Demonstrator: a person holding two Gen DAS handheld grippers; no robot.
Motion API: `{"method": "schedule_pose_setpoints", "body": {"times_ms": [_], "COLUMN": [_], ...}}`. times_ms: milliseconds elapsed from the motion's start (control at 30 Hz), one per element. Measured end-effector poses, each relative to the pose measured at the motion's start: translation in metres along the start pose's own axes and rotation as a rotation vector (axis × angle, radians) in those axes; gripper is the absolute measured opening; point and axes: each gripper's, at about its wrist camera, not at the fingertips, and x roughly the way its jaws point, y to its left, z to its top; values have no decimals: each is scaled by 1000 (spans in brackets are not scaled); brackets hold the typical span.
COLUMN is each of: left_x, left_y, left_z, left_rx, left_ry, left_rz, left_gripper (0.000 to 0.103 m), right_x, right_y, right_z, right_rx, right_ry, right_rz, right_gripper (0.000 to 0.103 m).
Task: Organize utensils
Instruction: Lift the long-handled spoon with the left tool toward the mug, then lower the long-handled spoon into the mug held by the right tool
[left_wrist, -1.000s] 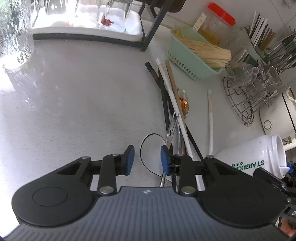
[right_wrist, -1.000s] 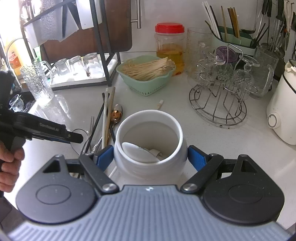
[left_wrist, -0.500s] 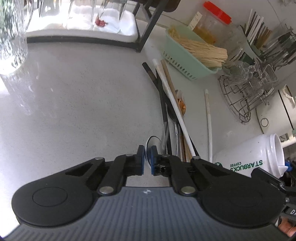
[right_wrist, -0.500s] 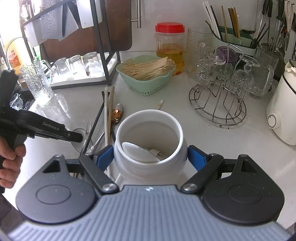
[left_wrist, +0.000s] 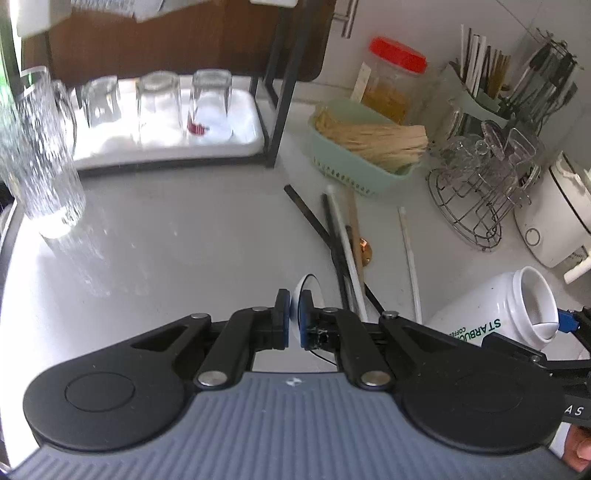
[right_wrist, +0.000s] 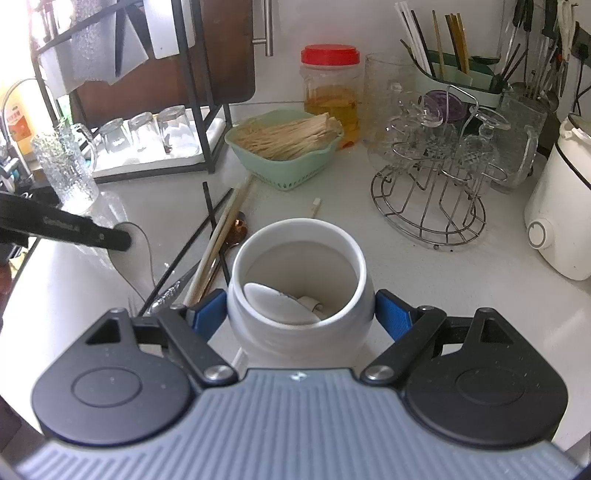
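The left tongs (left_wrist: 294, 314) are clenched on a white spoon (right_wrist: 135, 254), pinched at its bowl so that the handle hangs down and the piece clears the desk (left_wrist: 166, 240). In the right wrist view the spoon is seen at the left edge of the frame, held by the dark fingers above the pile.

The right tongs (right_wrist: 301, 315) are clamped around a white Starbucks jar (left_wrist: 495, 314), gripped by the blue pads on either side of its body. The jar is tilted with its mouth toward the pile, presumably so that utensils can be slid in easily. 1 white spoon-like piece (right_wrist: 277, 299) already lies inside it.

The remaining utensils (left_wrist: 347, 243), several chopsticks, a copper spoon and a fork, are left in a loose heap at the centre of the left wrist view, between the held spoon and the jar. 1 white chopstick (left_wrist: 408, 254) lies slightly apart to the right.

The task is judged to be at an early stage, with the spoon likely destined for the jar.
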Motion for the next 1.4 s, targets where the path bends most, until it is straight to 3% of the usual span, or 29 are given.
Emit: {"method": "schedule_pose_setpoints", "body": {"times_ms": [767,1400], "left_x": [-45,-82], "left_y": [-7,-62], "left_z": [16,65], "left_rx": [102,252], "left_ry": [-104,-218], "left_rz": [121,38], "left_gripper": [6,6], "right_x": [-1,7], "right_y": [13,27], "right_z": [-3,1], "right_rx": [-23,-58], "right_ry": [-14,-29], "right_rz": [13,54], "right_gripper": [89,89]}}
